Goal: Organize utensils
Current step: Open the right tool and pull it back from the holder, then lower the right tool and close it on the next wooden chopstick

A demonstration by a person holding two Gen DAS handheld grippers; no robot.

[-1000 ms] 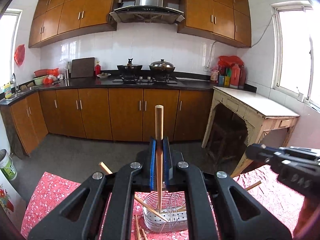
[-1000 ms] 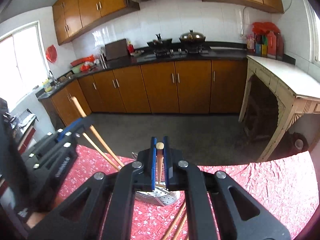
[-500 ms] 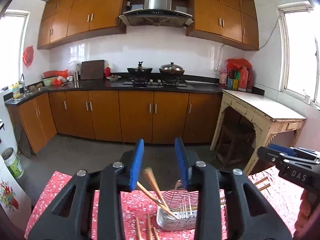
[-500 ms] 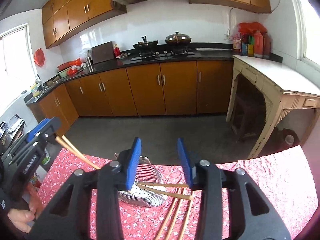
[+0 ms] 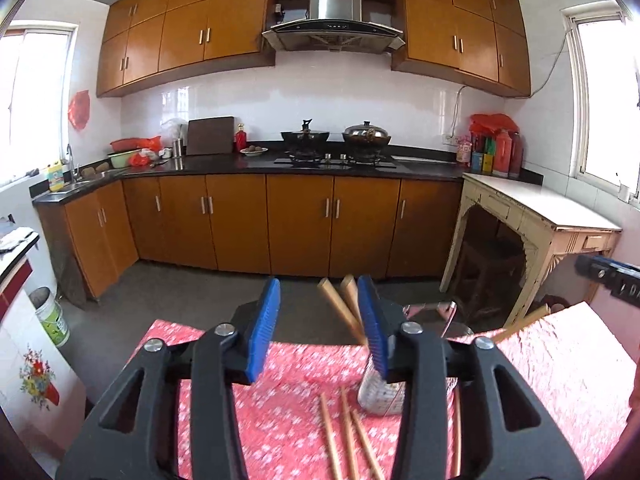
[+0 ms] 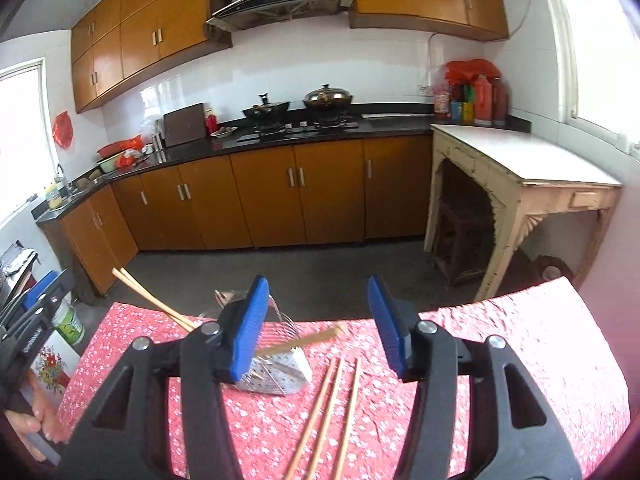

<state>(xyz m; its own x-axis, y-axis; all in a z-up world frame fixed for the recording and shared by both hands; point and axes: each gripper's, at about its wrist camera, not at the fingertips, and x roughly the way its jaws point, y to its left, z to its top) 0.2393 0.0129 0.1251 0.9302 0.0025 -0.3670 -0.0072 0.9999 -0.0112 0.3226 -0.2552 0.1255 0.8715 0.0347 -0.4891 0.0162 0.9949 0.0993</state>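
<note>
Between drops: both claws just opening and empty, another chopstick pickup due.

Left claw (image 5: 320, 326) and right claw (image 6: 320, 324) parted, gripping nothing. Perforated steel utensil basket (image 6: 276, 368) near surface's far edge, wooden chopsticks (image 6: 154, 300) leaning inside. Loose wooden chopsticks (image 6: 324, 400) on red floral-clothed surface (image 6: 520, 360), just below right claw; need lowering, closing.
</note>
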